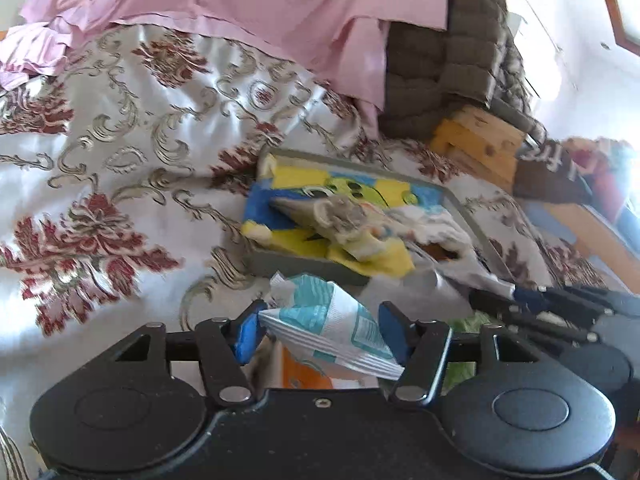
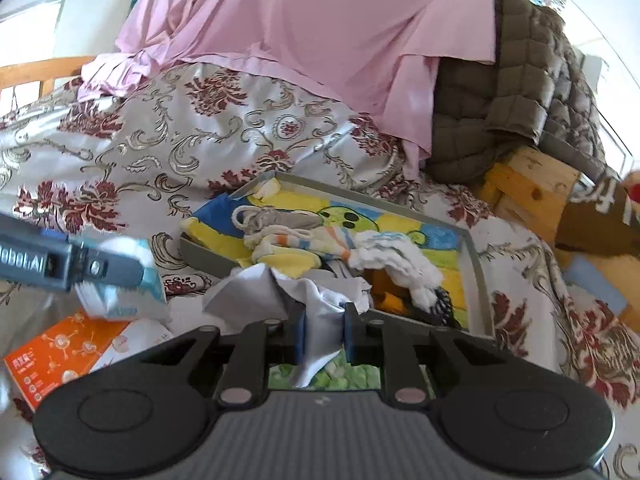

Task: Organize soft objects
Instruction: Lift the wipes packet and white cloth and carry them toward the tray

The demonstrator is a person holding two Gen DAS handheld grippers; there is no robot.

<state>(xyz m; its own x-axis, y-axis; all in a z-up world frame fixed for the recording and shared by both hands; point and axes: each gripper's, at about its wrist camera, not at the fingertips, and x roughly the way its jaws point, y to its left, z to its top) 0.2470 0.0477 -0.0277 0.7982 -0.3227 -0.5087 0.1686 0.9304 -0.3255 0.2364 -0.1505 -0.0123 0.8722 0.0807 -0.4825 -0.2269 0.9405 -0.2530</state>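
A white and teal tissue pack (image 1: 328,332) sits between the blue pads of my left gripper (image 1: 320,332), which is shut on it just above the bed. My right gripper (image 2: 324,336) is shut on a bunched grey cloth (image 2: 280,292) in front of a grey tray (image 2: 476,280). The tray holds a yellow and blue cartoon towel (image 2: 400,224), a grey sock (image 2: 280,220) and striped and white socks (image 2: 384,256). From the left wrist the tray (image 1: 304,266) lies just ahead, with the right gripper (image 1: 520,296) and its cloth at the right.
A floral bedspread (image 1: 120,160) covers the bed. A pink sheet (image 2: 320,20) and an olive quilted jacket (image 2: 500,100) are piled behind the tray. Wooden blocks (image 2: 532,192) stand at the right. An orange box (image 2: 60,356) lies at the near left, something green (image 2: 352,376) under my right gripper.
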